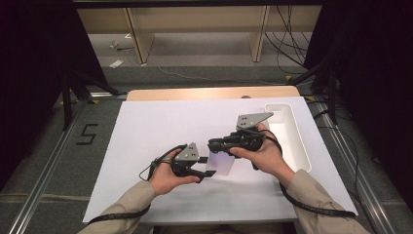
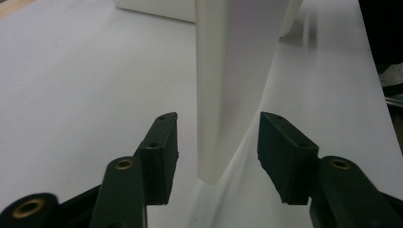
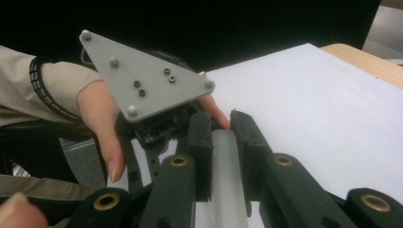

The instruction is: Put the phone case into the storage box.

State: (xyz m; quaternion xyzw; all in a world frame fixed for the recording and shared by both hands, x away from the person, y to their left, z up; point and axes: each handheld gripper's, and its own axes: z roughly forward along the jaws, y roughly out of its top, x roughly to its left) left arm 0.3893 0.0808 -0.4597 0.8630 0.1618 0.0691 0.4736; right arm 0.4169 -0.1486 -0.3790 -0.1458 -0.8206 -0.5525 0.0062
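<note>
My right gripper (image 3: 221, 142) is clamped on a white plastic piece (image 2: 228, 80), held above the white table sheet (image 1: 146, 131). Left gripper (image 2: 216, 152) is half open, jaws either side of its lower end w/o touching; long axis runs straight ahead btw them.

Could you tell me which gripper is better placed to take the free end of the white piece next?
Left. The left gripper already straddles the free end of the white piece, pads not yet touching, while the right gripper is shut on its other end.
</note>
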